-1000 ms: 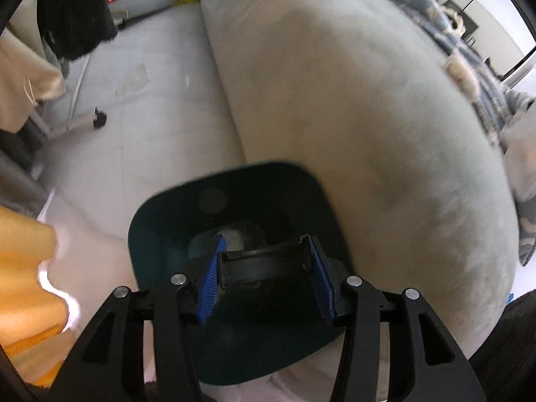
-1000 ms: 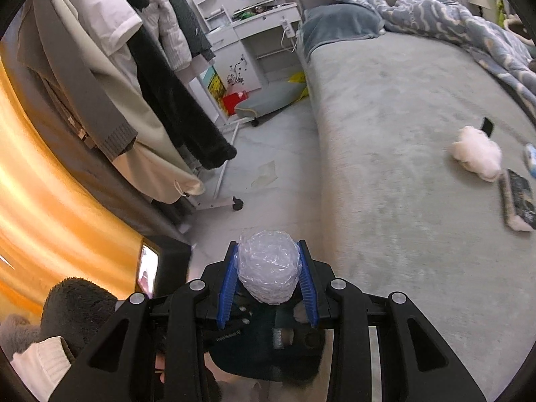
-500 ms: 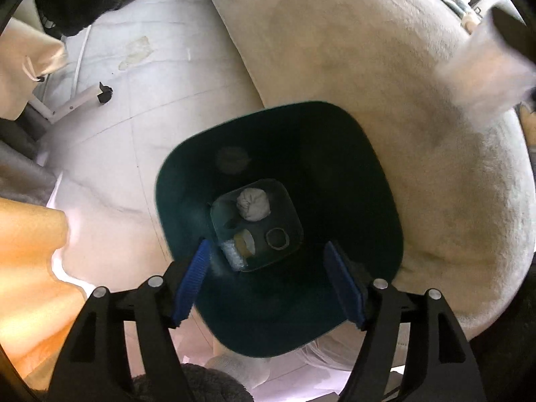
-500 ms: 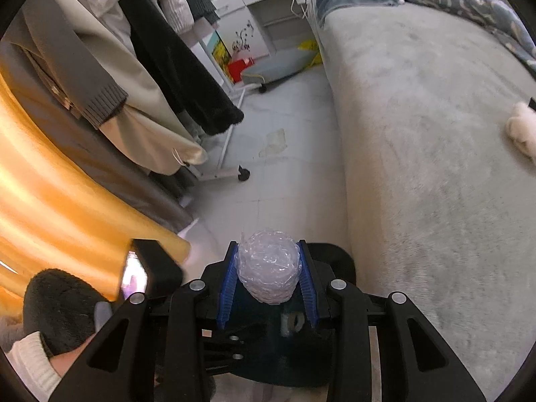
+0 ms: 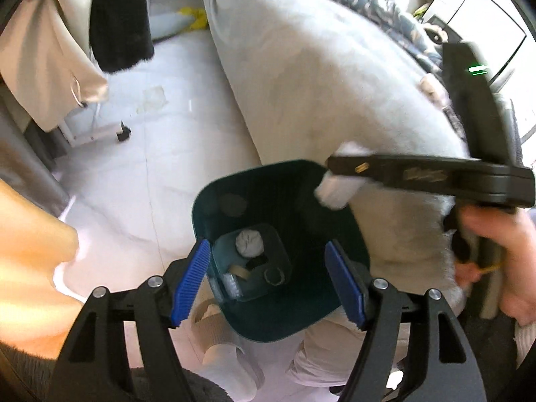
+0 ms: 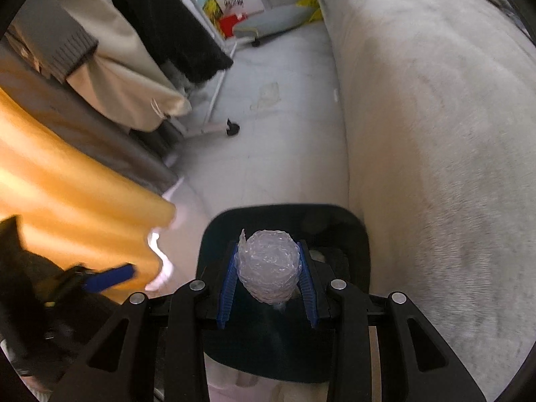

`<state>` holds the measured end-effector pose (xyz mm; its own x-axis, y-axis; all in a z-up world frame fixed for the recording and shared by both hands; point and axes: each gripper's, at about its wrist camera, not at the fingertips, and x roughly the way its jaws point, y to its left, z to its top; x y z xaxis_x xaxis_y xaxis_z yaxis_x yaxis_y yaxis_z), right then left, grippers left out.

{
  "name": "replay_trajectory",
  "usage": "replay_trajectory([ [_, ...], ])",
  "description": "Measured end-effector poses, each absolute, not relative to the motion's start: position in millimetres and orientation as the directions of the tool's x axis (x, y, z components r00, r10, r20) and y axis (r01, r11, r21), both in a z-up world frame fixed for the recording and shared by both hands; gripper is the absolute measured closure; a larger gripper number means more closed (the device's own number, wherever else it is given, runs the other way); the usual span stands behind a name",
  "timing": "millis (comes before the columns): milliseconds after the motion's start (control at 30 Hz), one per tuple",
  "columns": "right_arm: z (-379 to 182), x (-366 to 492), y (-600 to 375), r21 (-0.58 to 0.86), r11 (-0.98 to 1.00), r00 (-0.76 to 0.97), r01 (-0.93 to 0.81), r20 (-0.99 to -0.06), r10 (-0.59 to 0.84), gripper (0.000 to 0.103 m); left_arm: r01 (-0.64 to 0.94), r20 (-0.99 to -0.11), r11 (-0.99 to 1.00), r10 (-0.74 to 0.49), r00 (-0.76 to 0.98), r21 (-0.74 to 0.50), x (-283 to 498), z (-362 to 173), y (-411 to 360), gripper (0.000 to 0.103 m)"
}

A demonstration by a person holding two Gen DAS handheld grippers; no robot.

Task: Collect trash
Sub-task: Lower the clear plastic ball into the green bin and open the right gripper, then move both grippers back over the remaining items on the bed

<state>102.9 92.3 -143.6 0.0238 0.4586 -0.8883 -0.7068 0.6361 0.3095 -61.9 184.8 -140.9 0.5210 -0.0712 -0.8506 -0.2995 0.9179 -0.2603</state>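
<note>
Drop-off step, looks like: your right tongs (image 6: pixel 268 283) are clamped on the plastic wad (image 6: pixel 269 269), hanging right over the bin (image 6: pixel 355 231) beside the bed (image 6: pixel 435 117). Left tongs (image 5: pixel 268 281) are spread, empty. Next you'd just let go.

The bin (image 5: pixel 338 298) is sitting on the floor (image 5: pixel 140 154) at lower centre of the left wrist frame, touching the bed (image 5: pixel 318 83) filling the upper right, with a clothes rack (image 5: pixel 90 134) standing at upper left and a crumpled wad (image 5: pixel 248 243) lying in the bin.
</note>
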Motion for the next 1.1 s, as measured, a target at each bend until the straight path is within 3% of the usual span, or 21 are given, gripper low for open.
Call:
replay_trajectory([
  [567,-194,92,108,0.216,0.611,-0.035,-0.762,-0.955,0.294,0.068,-0.335,-0.689,0.888,0.03,0.724,-0.314,-121,-75,191,0.039],
  [633,-192,90,109,0.213,0.608,-0.033,-0.765,-0.955,0.294,0.063,-0.337,-0.674,0.886,0.04,0.738,-0.317,-123,-70,190,0.041],
  [700,-189,89,110,0.212,0.611,-0.018,-0.763,-0.951,0.307,0.038,-0.334,-0.66,0.888,0.048,0.749,-0.315,-124,-66,189,0.042],
  [733,-186,90,109,0.211,0.613,-0.012,-0.762,-0.95,0.312,0.033,-0.334,-0.658,0.89,0.051,0.751,-0.312,-124,-64,188,0.042],
  [1100,-126,77,88,0.238,0.557,0.051,-0.796,-0.891,0.452,0.022,-0.314,-0.624,0.9,0.062,0.779,-0.301,-120,-52,179,0.043],
])
